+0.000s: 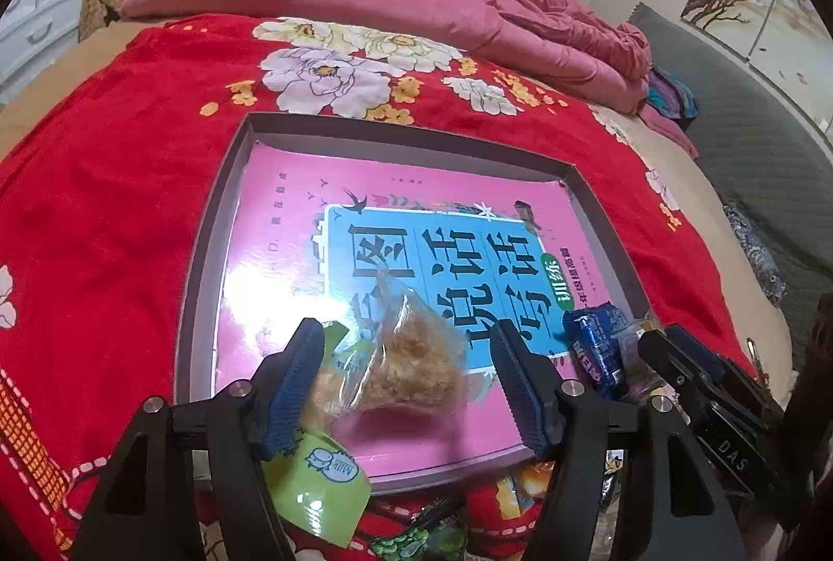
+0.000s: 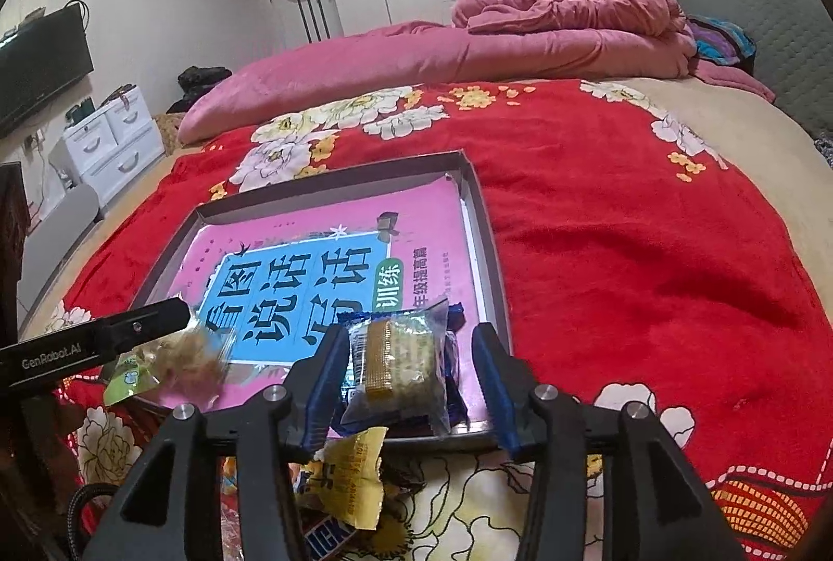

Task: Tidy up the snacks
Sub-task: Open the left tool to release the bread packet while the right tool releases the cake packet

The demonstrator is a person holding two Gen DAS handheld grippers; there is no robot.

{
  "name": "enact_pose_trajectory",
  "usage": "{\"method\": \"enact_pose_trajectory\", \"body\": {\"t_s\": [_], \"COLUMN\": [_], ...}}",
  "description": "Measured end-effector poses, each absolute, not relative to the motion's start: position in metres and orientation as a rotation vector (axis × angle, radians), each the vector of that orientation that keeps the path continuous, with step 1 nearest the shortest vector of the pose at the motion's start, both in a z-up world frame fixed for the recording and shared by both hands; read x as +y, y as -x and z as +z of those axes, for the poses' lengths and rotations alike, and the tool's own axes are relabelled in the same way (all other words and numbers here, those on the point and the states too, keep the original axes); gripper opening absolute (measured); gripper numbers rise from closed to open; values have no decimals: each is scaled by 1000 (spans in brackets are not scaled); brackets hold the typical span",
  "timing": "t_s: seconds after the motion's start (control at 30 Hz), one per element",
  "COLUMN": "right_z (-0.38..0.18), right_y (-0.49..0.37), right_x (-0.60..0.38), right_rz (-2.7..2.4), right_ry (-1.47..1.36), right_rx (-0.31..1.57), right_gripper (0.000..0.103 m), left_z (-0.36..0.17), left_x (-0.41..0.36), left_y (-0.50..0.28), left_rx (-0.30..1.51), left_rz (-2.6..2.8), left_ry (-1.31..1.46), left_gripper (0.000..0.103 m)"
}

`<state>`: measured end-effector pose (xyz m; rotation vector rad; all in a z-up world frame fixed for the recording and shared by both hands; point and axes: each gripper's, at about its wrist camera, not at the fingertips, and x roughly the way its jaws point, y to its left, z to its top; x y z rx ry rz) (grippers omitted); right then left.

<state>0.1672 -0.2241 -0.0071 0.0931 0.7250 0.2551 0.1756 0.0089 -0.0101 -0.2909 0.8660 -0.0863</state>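
Our left tool (image 1: 411, 378) stands released around a clear-wrapped pastry (image 1: 411, 368); our right tool (image 2: 411, 384) released around a wrapped cake (image 2: 398, 365), both over the near edge of the tray (image 1: 208, 248).

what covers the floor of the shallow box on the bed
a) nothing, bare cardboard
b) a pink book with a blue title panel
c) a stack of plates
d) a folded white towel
b: the grey-rimmed box holds a pink book with a blue title panel lying flat across its floor, and wrapped snacks lie on its near edge.
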Motion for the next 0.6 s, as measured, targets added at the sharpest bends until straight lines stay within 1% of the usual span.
{"method": "enact_pose_trajectory", "body": {"t_s": [0.2, 0.3, 0.5, 0.6], "right_z": [-4, -3, 0, 3], "right_y": [-166, -166, -164, -162], "right_x": [-225, -227, -229, -230], "right_rz": [252, 249, 250, 255], "right_ry": [-95, -98, -106, -113], "right_rx": [709, 702, 683, 670], "right_gripper": [50, 53, 54, 59], "left_z": [-8, -6, 3, 7], "left_x": [11, 14, 19, 24], "left_y": [-174, -173, -167, -163], "left_rx": [856, 851, 823, 802], "left_rz": [-92, -101, -115, -115], "left_ry": [302, 317, 327, 335], "left_gripper": [69, 69, 73, 73]}}
